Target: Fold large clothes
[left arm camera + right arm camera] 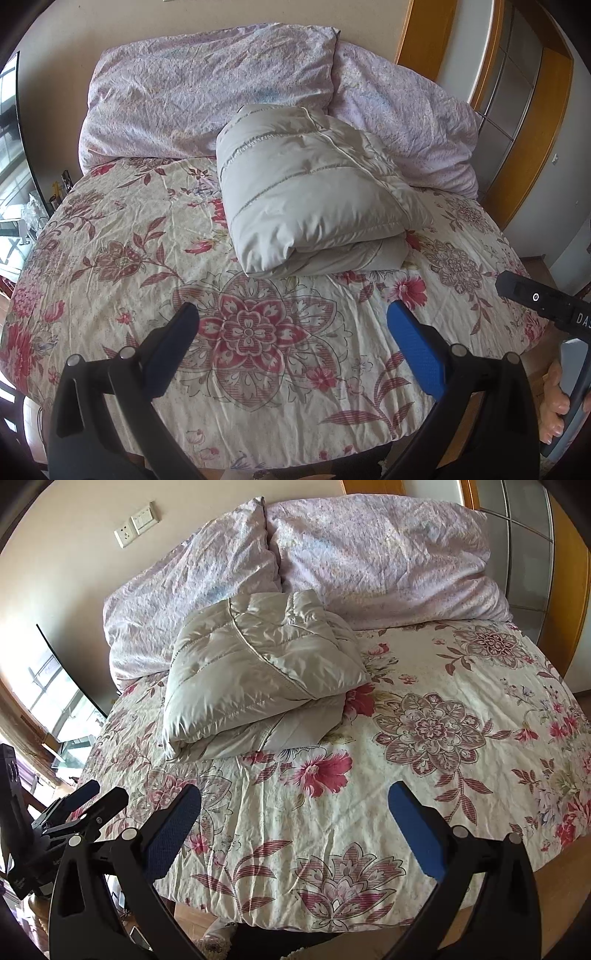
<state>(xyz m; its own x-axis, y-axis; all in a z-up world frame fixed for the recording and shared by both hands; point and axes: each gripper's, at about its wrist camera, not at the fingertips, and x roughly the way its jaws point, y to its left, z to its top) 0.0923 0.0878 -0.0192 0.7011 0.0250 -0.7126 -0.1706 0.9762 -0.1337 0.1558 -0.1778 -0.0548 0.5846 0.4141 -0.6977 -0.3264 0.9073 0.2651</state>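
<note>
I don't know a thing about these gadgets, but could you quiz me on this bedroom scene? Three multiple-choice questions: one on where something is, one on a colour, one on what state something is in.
1. Where does the quilted jacket lie?
A. On the floor
B. On the floral bedspread, in front of the pillows
C. Hanging on the door

2. What colour is the jacket?
A. Light grey-beige
B. Bright red
C. Dark green

3. What state are the two tools in?
A. Both shut on the jacket
B. One holds a pillow
C. Both open and holding nothing

Answers:
1. B, both views show it resting on the bedspread near the pillows.
2. A, its shiny quilted fabric is pale grey-beige.
3. C, the left tool and right tool each show their fingers spread wide, with only bedspread between them, short of the jacket.
</note>
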